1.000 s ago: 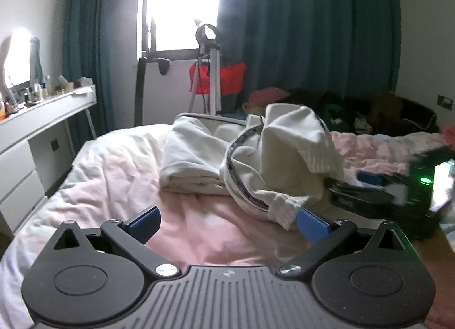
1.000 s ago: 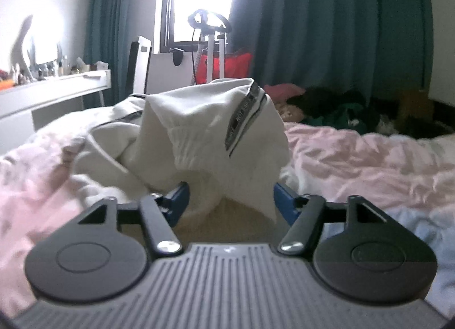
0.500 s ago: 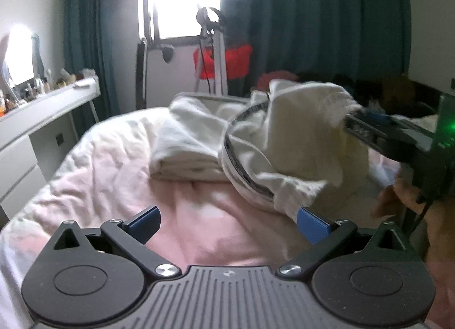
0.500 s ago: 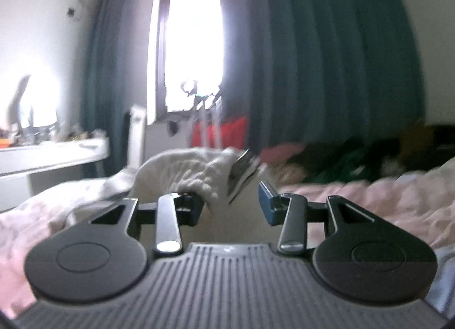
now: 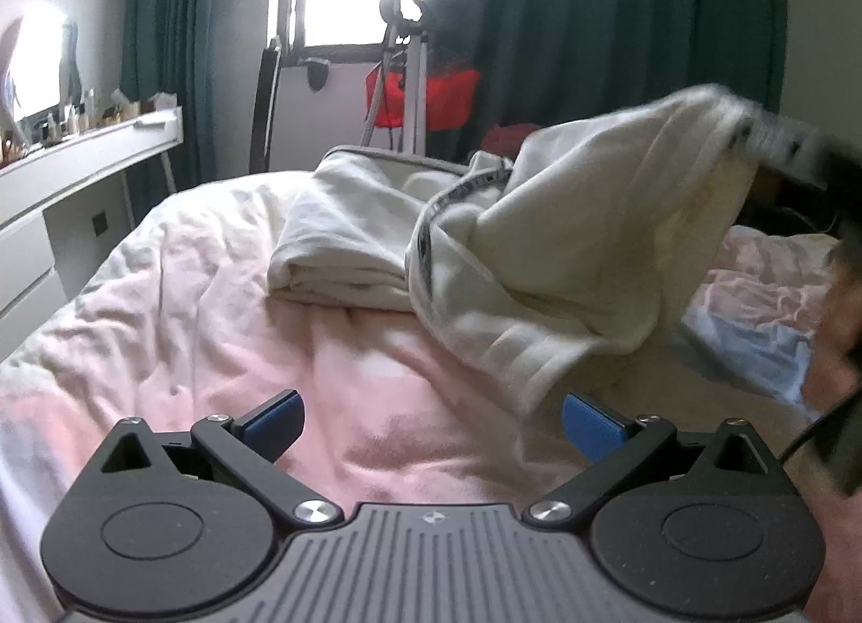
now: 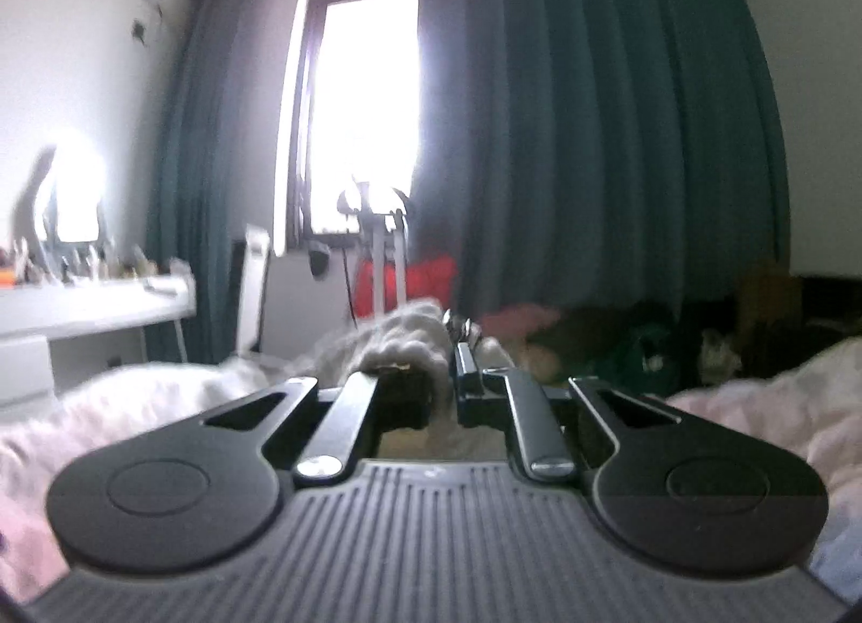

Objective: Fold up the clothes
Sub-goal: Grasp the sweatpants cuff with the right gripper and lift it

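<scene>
A cream garment (image 5: 592,224) with a dark patterned band lies on the pink bed (image 5: 188,299); its left part is folded flat. In the left wrist view its right edge is raised off the bed by my right gripper (image 5: 754,130). In the right wrist view my right gripper (image 6: 444,380) points level, and its jaws are closing, nearly together, with the cream garment (image 6: 398,337) pinched between them. My left gripper (image 5: 431,423) hangs low over the pink bedding in front of the garment, open, with nothing between its fingers.
A white desk (image 5: 81,154) with small bottles runs along the left wall. A tripod with a red bag (image 5: 420,89) stands beyond the bed by the window. Dark clothes (image 6: 619,337) are piled at the far right. A person's hand (image 5: 840,353) is at the right edge.
My right gripper has closed on the garment's edge and risen, lifting the cloth off the bed and tipping up to level. My left gripper has sunk a little and stays open.
</scene>
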{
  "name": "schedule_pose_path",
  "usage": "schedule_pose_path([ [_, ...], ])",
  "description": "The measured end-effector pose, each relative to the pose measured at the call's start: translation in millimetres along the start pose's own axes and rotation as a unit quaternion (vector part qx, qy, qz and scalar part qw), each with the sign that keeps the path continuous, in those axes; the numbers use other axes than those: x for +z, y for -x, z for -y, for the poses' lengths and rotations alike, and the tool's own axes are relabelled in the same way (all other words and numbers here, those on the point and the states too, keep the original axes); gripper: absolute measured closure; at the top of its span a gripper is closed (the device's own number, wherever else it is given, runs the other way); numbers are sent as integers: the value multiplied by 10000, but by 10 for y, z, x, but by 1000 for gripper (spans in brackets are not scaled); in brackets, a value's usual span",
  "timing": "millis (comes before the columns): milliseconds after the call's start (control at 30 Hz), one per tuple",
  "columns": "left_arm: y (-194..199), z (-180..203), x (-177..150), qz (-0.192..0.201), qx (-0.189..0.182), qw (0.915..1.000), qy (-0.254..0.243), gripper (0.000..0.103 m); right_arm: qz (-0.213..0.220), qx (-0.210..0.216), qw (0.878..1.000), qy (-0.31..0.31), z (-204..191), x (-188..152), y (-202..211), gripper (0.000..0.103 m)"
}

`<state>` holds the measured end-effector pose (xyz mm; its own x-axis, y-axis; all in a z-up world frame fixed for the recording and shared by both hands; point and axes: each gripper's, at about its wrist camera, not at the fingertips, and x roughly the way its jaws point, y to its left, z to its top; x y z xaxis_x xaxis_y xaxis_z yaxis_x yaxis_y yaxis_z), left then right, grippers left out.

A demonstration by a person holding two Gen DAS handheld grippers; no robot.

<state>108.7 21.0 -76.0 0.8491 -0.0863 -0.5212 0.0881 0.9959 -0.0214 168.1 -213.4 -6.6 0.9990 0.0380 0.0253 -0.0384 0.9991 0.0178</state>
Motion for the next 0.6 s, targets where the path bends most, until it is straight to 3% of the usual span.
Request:
schedule_pose_path([
  [133, 105, 70, -10, 203, -254, 9989, -328, 0, 287, 90, 9994, -194, -25, 418, 457, 92],
  [267, 205, 204, -64, 66, -735, 9951, -656, 0, 356, -25, 9994, -15, -5, 656, 810, 92],
  [500, 371, 611, -345, 56, -1114, 9796, -1670, 1, -209, -256, 9985, -430, 313, 708, 1069, 92],
  [600, 308, 729, -449, 9, -878, 9784, -1869, 9, -530, -439, 9974, -189, 397, 516, 1158, 91],
])
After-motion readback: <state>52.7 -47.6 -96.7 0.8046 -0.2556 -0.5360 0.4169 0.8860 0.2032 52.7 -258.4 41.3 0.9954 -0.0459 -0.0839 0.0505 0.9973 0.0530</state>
